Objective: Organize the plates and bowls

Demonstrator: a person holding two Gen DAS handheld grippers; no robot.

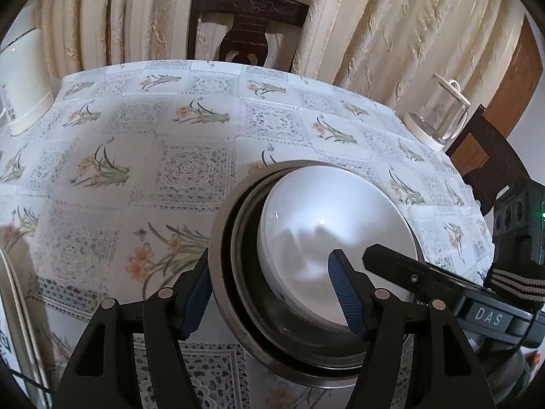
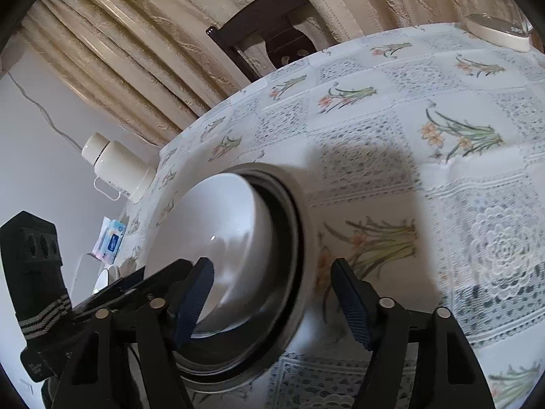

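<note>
A white bowl [image 1: 337, 225] [image 2: 218, 238] sits nested inside a wider dark metal bowl [image 1: 224, 272] [image 2: 299, 238] on the flowered tablecloth [image 1: 153, 170]. My left gripper [image 1: 270, 272] is open and straddles the near rim. Its left pad is against the metal bowl's outer wall and its right pad hangs over the white bowl's inside. My right gripper [image 2: 272, 266] is open and straddles the opposite rim, one pad inside the white bowl and one outside the metal wall. A black finger [image 1: 385, 260] of the right gripper shows over the white bowl in the left wrist view.
A cream jug [image 1: 24, 85] stands at the table's far left and a glass kettle [image 1: 436, 119] at the far right. Dark wooden chairs [image 1: 245, 24] [image 1: 490, 156] flank the table. A white flask [image 2: 115, 167] and a tissue pack [image 2: 110, 238] lie near the left edge.
</note>
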